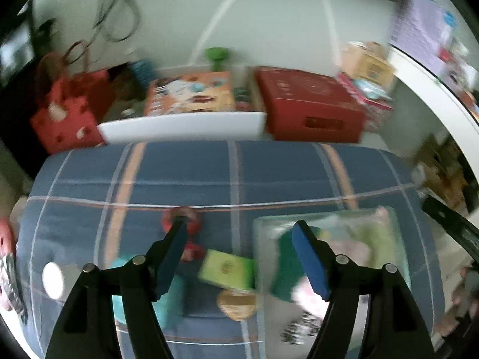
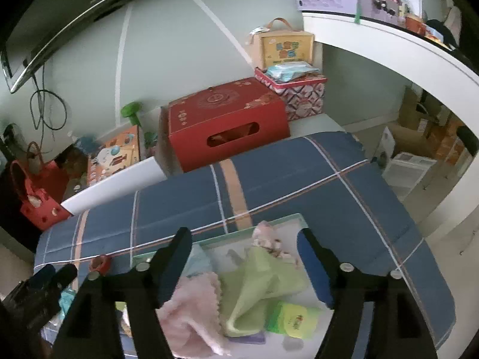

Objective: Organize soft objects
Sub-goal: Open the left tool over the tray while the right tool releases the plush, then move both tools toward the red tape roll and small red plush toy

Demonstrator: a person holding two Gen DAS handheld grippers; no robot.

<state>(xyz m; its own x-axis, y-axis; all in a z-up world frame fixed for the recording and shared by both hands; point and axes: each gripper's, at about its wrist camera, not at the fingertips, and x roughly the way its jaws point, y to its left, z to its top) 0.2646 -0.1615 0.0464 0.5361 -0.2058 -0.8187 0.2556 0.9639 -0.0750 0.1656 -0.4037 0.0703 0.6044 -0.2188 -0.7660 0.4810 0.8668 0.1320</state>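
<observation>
A clear plastic bin (image 2: 287,220) stands on the blue plaid cloth (image 2: 299,176). Inside lie a pink cloth (image 2: 194,308), a light green cloth (image 2: 263,281), a small pink soft toy (image 2: 266,239) and a bright green pouch (image 2: 293,318). My right gripper (image 2: 244,240) hangs open above the bin with nothing between its fingers. In the blurred left wrist view my left gripper (image 1: 239,229) is open over the cloth, beside the bin (image 1: 329,218). Below it lie a green box (image 1: 227,270), a red toy (image 1: 191,251), a teal item (image 1: 167,299) and a tan round thing (image 1: 236,303).
A red carton (image 2: 224,122) with a handle slot, an orange picture box (image 2: 113,155) and a patterned tin (image 2: 302,92) stand behind the cloth by the wall. A red tote bag (image 2: 39,197) is at the left. A white ledge (image 2: 389,48) curves at the right.
</observation>
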